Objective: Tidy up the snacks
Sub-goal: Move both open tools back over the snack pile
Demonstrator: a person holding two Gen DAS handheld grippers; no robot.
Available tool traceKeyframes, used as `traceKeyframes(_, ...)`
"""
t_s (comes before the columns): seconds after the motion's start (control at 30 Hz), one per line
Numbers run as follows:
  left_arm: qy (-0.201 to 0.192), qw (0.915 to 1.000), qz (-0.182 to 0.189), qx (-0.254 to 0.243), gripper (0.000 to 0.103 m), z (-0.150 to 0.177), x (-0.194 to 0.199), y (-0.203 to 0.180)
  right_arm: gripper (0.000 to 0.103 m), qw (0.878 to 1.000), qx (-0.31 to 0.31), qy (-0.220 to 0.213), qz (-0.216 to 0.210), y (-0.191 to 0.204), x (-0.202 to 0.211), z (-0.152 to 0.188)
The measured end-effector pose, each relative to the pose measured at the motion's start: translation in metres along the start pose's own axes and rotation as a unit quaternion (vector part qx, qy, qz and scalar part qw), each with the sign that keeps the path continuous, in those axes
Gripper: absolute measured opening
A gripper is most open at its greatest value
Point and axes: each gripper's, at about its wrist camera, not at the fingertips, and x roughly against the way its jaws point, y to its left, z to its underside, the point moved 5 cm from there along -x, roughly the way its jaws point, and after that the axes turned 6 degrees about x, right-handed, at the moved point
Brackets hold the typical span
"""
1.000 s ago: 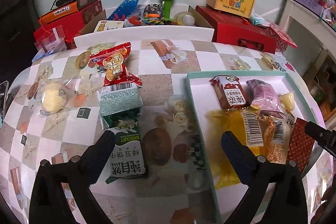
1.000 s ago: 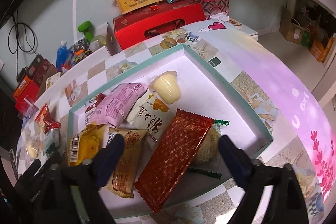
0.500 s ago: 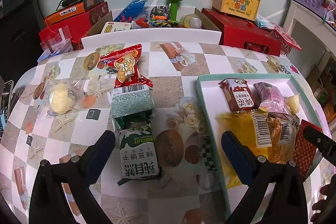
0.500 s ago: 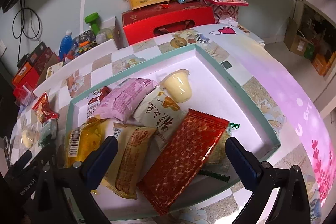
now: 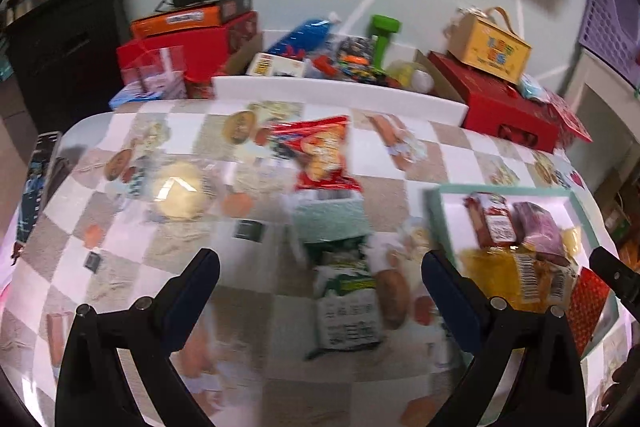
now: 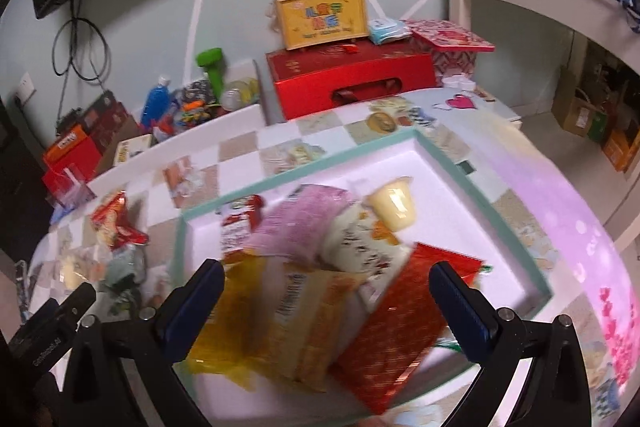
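So the left claw (image 5: 320,291) is spread wide with nothing in it, hanging over the checkered desk (image 5: 120,251). The green and white biscuit pack (image 5: 346,301) lies flat on the desk right between its two fingers, not touching either one as far as I can tell, though the shot is blurry. Just beyond that pack there's a pale green packet (image 5: 330,219), and past that a red snack bag (image 5: 322,155), all pretty much in a line running away from the claw. Off to the left of the red bag sits a round yellowish thing in a clear wrapper (image 5: 180,191).

The right claw (image 6: 326,301) is also spread open and empty, hovering above the near end of the teal-rimmed tray (image 6: 480,203). The tray is white inside and already fairly loaded: a red patterned packet (image 6: 396,327) lies between the claw's fingers, beside a tan packet (image 6: 308,315) and a yellow bag (image 6: 232,311). Farther back in the tray there's a pink packet (image 6: 300,219), a white packet with dark writing (image 6: 360,243), a small red and white packet (image 6: 238,223) and a little pudding cup (image 6: 394,205) on its side. The far right part of the tray is bare.
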Motion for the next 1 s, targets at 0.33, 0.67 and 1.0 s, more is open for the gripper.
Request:
traceKeyframes(0.33, 0.007, 0.9993, -0.024, 0.027, 0.101, -0.006, 0.004, 0.055, 0.103, 0.998, 0.046, -0.001, -0.051, 0.069, -0.006, 0.006)
traceKeyframes(0.67, 0.011, 0.9959, -0.045, 0.078, 0.101, -0.008, 0.01, 0.114, 0.103, 0.99, 0.102, 0.009, -0.1, 0.138, -0.011, 0.022)
traceKeyframes(1.0, 0.019, 0.9939, -0.052, 0.096, 0.101, -0.005, 0.006, 0.138, 0.103, 0.981, 0.144, 0.025, -0.125, 0.182, -0.018, 0.039)
